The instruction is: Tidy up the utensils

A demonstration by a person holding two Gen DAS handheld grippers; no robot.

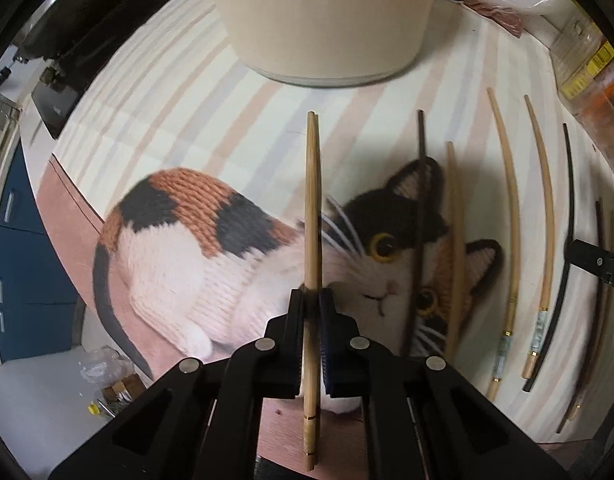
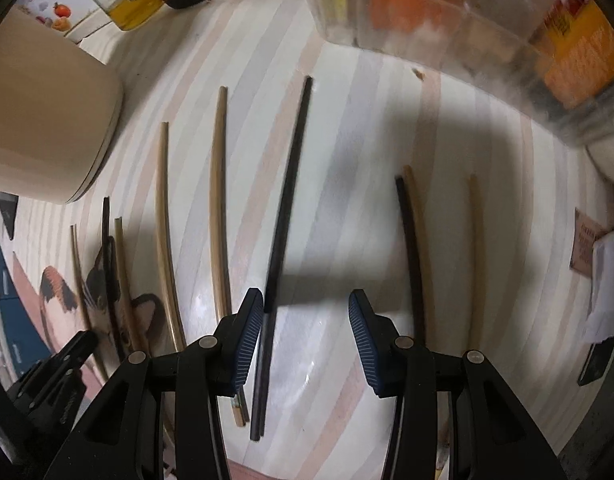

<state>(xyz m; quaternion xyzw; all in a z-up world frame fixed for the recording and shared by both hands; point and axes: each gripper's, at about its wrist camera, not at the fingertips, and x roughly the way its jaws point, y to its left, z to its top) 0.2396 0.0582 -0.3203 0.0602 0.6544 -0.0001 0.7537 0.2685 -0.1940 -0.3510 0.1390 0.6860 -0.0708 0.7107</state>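
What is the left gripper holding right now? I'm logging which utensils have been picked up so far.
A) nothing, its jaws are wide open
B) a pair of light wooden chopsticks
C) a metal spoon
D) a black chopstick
B: in the left wrist view the left gripper is shut on the light wooden chopsticks, which run up between its pads.

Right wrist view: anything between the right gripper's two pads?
Yes, in the right wrist view. The black chopstick runs between the right gripper's open jaws, hard against the left pad; the rest is bare striped mat.
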